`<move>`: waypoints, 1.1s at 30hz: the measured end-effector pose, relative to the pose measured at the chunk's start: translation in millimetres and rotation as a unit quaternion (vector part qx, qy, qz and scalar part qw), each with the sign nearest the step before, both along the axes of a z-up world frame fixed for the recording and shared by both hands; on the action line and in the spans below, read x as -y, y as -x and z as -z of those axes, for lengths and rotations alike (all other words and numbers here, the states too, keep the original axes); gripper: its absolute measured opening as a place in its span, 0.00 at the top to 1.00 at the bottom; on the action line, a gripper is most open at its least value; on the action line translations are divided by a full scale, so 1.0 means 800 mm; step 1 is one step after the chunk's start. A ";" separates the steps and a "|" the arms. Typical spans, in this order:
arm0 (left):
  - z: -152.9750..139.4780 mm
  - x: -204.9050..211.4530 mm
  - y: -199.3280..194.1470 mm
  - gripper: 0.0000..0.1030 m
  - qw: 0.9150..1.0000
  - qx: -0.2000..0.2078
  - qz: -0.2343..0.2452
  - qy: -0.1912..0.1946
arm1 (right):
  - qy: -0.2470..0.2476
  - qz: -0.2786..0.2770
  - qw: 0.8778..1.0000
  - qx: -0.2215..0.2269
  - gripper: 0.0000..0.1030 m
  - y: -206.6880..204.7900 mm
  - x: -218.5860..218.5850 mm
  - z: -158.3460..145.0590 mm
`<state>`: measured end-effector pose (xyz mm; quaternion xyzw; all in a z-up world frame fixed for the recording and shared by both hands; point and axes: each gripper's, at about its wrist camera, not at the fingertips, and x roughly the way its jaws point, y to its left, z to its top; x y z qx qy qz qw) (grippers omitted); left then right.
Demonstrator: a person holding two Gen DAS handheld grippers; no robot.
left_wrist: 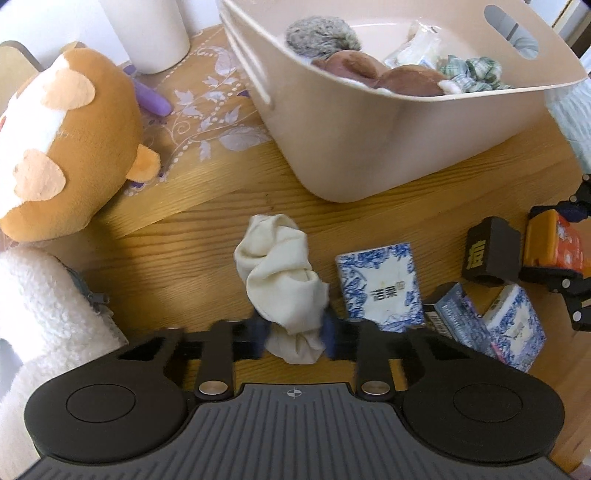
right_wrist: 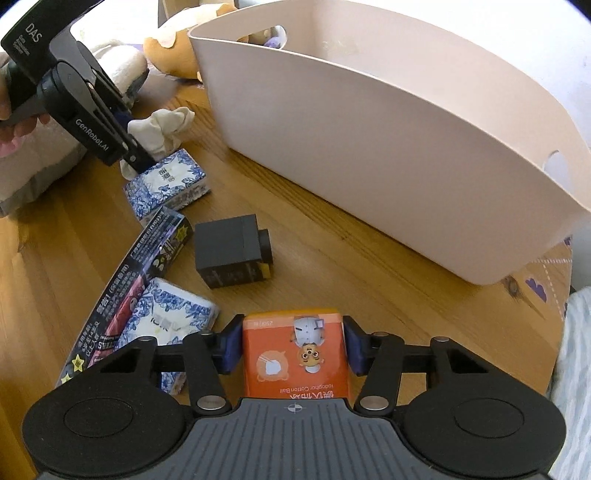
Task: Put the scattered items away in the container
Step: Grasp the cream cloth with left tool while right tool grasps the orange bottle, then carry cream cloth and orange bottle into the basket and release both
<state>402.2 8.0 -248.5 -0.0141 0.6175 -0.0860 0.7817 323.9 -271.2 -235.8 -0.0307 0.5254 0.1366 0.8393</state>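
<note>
My left gripper is shut on a crumpled cream cloth that lies on the wooden table; its blue pads pinch the cloth's near end. The right wrist view shows this gripper at the cloth from the side. My right gripper has an orange cotton-ball box between its pads, which touch both sides. That box shows at the right edge of the left wrist view. The pale pink bin stands behind, holding soft toys and cloths.
Two blue-and-white tissue packs, a dark card pack and a black box lie between the grippers. An orange plush toy, a white fleece item and a white cylinder stand at the left.
</note>
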 end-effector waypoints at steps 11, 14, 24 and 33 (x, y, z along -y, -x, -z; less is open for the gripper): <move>-0.016 0.006 0.024 0.86 1.000 0.018 -0.021 0.003 | 0.000 0.046 0.999 0.010 0.51 0.029 0.013 -0.021; -0.028 0.007 0.030 0.86 0.999 0.029 -0.023 0.004 | -0.002 0.060 0.998 0.016 0.51 0.037 0.016 -0.028; -0.084 0.011 0.051 0.86 0.996 0.086 -0.025 0.013 | -0.007 0.092 0.995 0.047 0.51 0.063 0.028 -0.066; -0.145 0.010 0.054 0.86 0.989 0.146 -0.024 0.017 | 0.003 0.089 0.992 0.093 0.51 0.064 0.045 -0.121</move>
